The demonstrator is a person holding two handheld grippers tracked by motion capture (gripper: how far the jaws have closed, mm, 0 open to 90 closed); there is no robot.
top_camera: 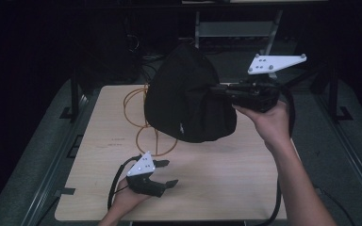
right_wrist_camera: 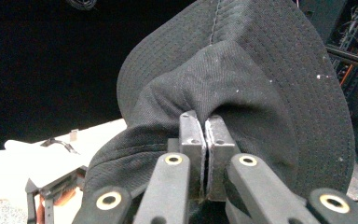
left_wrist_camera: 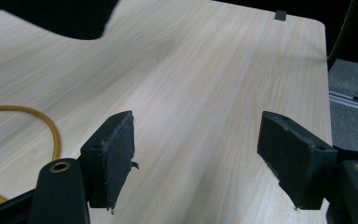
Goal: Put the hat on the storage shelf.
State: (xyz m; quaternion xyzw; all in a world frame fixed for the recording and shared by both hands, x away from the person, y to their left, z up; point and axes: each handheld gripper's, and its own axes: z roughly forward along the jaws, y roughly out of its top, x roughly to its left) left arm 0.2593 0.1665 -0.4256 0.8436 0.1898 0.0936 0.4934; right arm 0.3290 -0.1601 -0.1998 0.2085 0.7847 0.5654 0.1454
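A black fabric hat [top_camera: 186,96] hangs in the air above the far middle of the wooden table [top_camera: 226,174]. My right gripper [top_camera: 219,90] is shut on a fold of its cloth; in the right gripper view the hat [right_wrist_camera: 261,84] bunches around the closed right gripper [right_wrist_camera: 204,122]. My left gripper [top_camera: 167,173] sits low near the table's front left, open, with nothing between its fingers. In the left gripper view the left gripper [left_wrist_camera: 196,154] stands wide apart over bare wood, and the hat's edge [left_wrist_camera: 65,18] shows at the top left.
An orange cable [top_camera: 143,125] lies in loops on the table under and left of the hat; a stretch of the cable [left_wrist_camera: 42,121] shows beside my left gripper. Dark frame parts and floor surround the table.
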